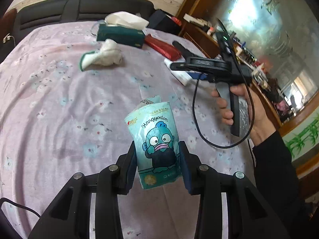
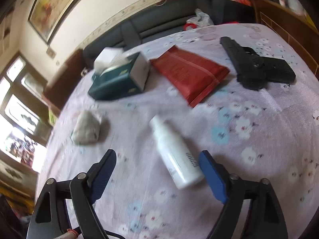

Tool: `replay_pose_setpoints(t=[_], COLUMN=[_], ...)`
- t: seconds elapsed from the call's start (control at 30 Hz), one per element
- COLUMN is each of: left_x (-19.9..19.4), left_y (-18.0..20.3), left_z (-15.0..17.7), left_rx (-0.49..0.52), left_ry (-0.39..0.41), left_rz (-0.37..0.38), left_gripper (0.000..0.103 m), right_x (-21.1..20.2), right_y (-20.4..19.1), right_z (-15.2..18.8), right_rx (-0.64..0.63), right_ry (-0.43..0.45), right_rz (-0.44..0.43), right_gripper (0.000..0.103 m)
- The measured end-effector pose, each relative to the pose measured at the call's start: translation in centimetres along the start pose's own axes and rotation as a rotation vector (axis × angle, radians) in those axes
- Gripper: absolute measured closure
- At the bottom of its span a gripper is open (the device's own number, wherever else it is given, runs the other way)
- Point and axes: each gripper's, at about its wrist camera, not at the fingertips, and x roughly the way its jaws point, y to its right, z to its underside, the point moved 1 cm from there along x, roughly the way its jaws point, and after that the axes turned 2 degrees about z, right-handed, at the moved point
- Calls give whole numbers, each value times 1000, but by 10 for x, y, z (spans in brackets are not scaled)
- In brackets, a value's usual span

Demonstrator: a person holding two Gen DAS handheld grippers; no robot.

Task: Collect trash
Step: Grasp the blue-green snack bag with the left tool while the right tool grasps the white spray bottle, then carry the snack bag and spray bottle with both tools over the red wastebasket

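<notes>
Left wrist view puts your left gripper closed on a teal tissue packet — the two fingers press its sides and hold it upright, lifted clear of the bed. The packet carries a cartoon fish figure and the word "Hangyodon". Beyond it, on the flowered lilac sheet, a crumpled white cloth lies near a dark green tissue box with a white tissue standing out of its top. A red pouch lies just beside the box. To the right, your right hand grips the handle of the other tool, held in the air over the sheet.

From the right wrist view, your right gripper stands wide open with nothing between its blue-padded fingers. A white bottle lies on its side on the sheet, its base end close to the right-hand finger; whether they touch you cannot tell. Farther out sit the crumpled cloth to the left, the tissue box, the red pouch and — well apart on the right — a black toy pistol. A dark headboard closes off the far edge of the bed.
</notes>
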Motion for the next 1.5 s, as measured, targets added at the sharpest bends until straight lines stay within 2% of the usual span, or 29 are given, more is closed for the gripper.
replay_pose_setpoints(t=[0.07,0.1,0.17,0.2,0.37,0.57,0.67,0.73,1.0,1.2,1.5], left_x=[-2,-2,-3,-3,-6,-18,-41,-56,-119,-144,-157], left_y=[1,1,-1,-2,-1,16,40,57,137,196,260], left_z=[2,3,3,3,3,10,17,22,56,85,125], left_rx=[9,14,8,4,3,29,85,116,230,309,397], left_ry=[13,18,23,22,31,58,91,109,136,137,112], left_rz=[-9,-16,-21,-22,-19,27,76,83,178,250,344], left_gripper=[66,66,66,66,66,66,66,66,66,65,65], right_x=[7,12,17,16,-20,-118,-181,-226,-353,-415,-482], right_y=[-11,-15,-15,-15,-21,-54,-75,-84,-96,-100,-104], right_z=[3,5,7,8,33,107,153,187,297,361,434], right_rx=[-34,-45,-23,-15,69,179,224,263,371,431,457], right_ry=[-23,-37,-45,-37,18,175,296,390,644,761,837], right_rz=[63,99,157,190,209,135,126,118,217,261,349], right_gripper=[39,45,72,72,72,72,72,72,71,71,71])
